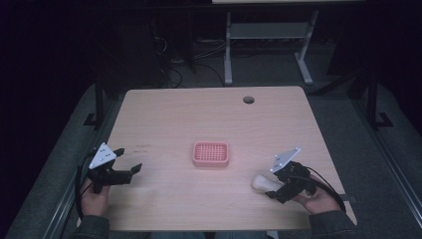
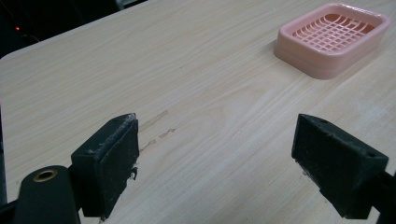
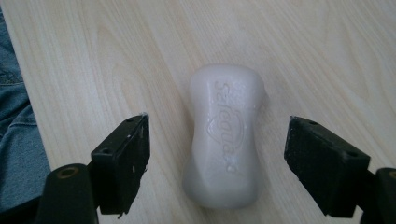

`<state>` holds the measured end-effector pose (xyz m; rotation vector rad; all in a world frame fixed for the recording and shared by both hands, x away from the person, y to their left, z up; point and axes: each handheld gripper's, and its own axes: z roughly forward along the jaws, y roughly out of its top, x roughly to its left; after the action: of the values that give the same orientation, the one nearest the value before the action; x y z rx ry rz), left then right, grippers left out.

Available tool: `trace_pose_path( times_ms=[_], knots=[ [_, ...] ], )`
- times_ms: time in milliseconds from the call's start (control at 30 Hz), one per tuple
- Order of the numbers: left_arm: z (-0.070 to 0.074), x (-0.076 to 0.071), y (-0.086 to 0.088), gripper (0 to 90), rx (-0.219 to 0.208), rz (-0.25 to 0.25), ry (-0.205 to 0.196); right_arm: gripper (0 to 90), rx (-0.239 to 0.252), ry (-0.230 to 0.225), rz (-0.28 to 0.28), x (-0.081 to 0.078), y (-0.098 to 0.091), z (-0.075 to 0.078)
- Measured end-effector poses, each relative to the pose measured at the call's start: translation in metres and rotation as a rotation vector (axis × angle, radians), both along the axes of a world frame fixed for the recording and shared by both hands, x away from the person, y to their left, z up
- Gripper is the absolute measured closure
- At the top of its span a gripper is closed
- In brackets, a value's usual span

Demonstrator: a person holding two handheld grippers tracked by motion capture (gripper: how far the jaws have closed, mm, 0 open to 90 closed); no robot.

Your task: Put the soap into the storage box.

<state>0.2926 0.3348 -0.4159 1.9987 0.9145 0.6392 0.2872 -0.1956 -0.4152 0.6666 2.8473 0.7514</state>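
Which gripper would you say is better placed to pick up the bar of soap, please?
The right gripper, probably. Its open jaws already straddle the soap lying on the table. The left gripper is open over bare wood at the far side of the pink soap dish.

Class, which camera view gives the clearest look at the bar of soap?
The right gripper view: the white soap lies close up between the open fingers, its embossed lettering visible. The high view shows it small, beside the right gripper. The left gripper view faces the pink dish.
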Motion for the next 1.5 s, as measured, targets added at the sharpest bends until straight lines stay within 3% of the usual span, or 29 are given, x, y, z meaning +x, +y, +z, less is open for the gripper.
trace_pose_path(
  times_ms=[200, 633, 900, 1500],
  knots=[
    [0.000, 0.000, 0.000, 14.5, -0.005, 0.000, 0.000, 22.4, -0.012, 0.012, 0.007, 0.005, 0.006, -0.005],
    [0.001, -0.001, 0.002, 14.5, -0.008, 0.003, -0.004, 32.7, -0.057, 0.065, 0.001, 0.017, 0.015, -0.029],
    [0.001, 0.000, 0.002, 14.5, -0.009, 0.003, -0.002, 41.6, -0.072, 0.063, -0.004, 0.017, 0.012, -0.031],
    [0.001, -0.001, 0.003, 14.5, -0.015, 0.005, -0.008, 48.4, -0.071, 0.052, 0.012, 0.017, 0.012, -0.031]
  ],
)
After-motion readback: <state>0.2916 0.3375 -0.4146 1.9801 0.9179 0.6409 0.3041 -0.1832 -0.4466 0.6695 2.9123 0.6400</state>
